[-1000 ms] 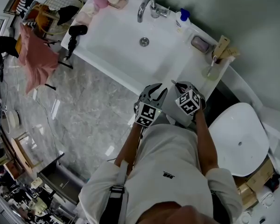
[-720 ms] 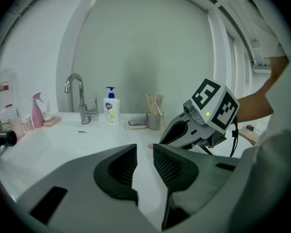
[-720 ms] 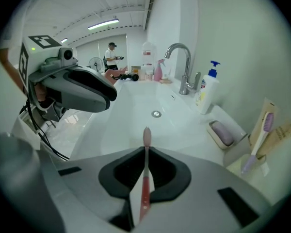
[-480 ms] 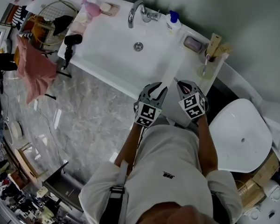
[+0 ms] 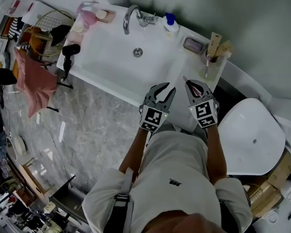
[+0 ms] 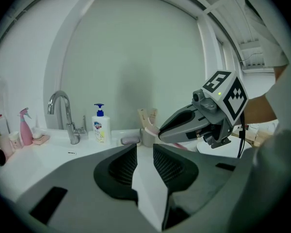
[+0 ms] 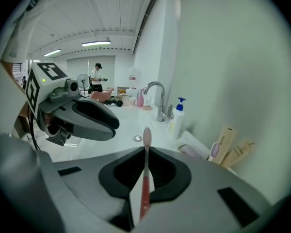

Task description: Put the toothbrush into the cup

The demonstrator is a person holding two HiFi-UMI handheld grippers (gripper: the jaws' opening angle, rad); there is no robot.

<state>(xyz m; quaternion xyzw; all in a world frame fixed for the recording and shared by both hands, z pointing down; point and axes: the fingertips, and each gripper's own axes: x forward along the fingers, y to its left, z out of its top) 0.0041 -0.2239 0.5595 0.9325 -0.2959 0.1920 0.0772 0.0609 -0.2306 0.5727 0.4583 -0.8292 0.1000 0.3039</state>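
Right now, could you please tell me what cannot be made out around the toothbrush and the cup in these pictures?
- Left gripper view: the right gripper covers part of the cup.
- Right gripper view: that gripper's own body, shut on the toothbrush, hides the cup; only another brush's head shows.
- Head view: the toothbrush lies mostly under the right gripper.
- Soap bottle: label too small to read in any view.

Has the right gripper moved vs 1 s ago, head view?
Yes. In the head view the right gripper, shut on the toothbrush, has shifted toward the cup; the gap between them is visibly smaller than before.
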